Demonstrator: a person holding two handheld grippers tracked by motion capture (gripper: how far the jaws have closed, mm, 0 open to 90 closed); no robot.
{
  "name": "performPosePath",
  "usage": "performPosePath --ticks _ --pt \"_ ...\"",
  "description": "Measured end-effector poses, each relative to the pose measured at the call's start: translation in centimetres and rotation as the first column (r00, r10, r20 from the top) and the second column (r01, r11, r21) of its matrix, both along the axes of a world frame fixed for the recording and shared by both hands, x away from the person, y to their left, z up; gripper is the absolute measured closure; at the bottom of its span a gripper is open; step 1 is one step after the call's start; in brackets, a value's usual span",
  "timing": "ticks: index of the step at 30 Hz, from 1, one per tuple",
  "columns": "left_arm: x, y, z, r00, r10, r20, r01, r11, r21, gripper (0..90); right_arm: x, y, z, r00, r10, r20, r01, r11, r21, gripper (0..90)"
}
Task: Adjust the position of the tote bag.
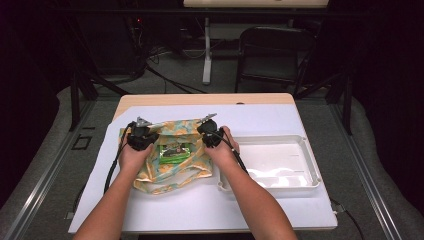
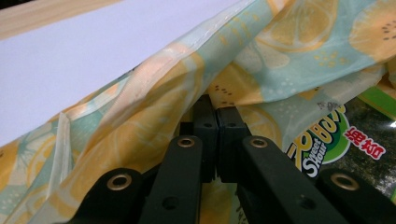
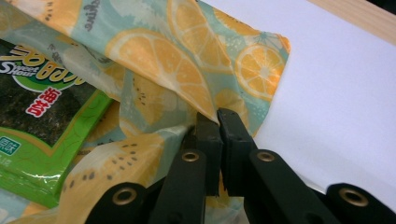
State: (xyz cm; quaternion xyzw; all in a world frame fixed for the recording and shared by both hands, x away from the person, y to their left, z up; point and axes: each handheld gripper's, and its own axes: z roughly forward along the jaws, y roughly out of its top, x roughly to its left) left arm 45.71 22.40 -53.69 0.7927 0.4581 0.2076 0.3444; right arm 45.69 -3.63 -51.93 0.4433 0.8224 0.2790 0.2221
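The citrus-print bag [image 1: 172,155] lies on the white table cover [image 1: 200,205], just left of the white tray [image 1: 300,172]. The left gripper [image 2: 217,128] is closed on the bag's fabric edge, and the right gripper [image 3: 219,126] pinches the opposite edge between its jaws. A green seaweed packet [image 1: 174,152] lies inside the bag, between both grippers.

The hand-held gripper [image 2: 217,122] pinches the fruit-print bag [image 2: 154,107] (jaws closed) beside a seaweed packet [image 2: 359,149].

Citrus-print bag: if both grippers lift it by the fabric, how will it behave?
Likely floppy: the citrus-print bag is thin, creased fabric, folding where the left hand-held gripper and right hand-held gripper pinch it. Probably light, sagging between them. The green snack packet may slide inside.
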Motion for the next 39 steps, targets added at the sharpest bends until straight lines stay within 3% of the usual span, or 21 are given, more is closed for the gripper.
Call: performPosePath --ticks 6,10,18,27,34,39 --pt "-0.2 0.0 0.3 1.0000 -0.002 0.006 0.002 0.9999 -0.013 85.8 -0.2 -0.2 0.5 0.9999 0.011 -0.009 -0.011 1.000 0.021 83.5" --pt "-0.5 0.1 0.9 0.9999 -0.001 0.013 0.002 0.9994 -0.035 81.6 -0.7 -0.5 1.6 0.9997 0.022 0.007 -0.022 0.996 0.085 77.8" --pt "-1.6 0.4 2.2 0.9993 0.009 0.035 -0.007 0.9976 -0.068 72.9 -2.3 -0.5 3.5 0.9965 0.063 0.054 -0.070 0.988 0.140 67.9" --pt "-2.5 0.3 3.0 0.9983 0.003 0.059 0.002 0.9963 -0.086 64.3 -3.9 -0.1 4.8 0.9886 0.106 0.107 -0.122 0.979 0.163 59.7" --pt "-3.3 0.6 4.1 0.9960 0.010 0.089 0.000 0.9930 -0.118 60.0 -4.9 0.0 5.8 0.9801 0.130 0.150 -0.156 0.972 0.174 58.7" --pt "-3.9 0.5 4.6 0.9942 0.003 0.107 0.010 0.9927 -0.120 60.0 -5.0 0.2 5.7 0.9804 0.145 0.133 -0.166 0.972 0.168 58.2"
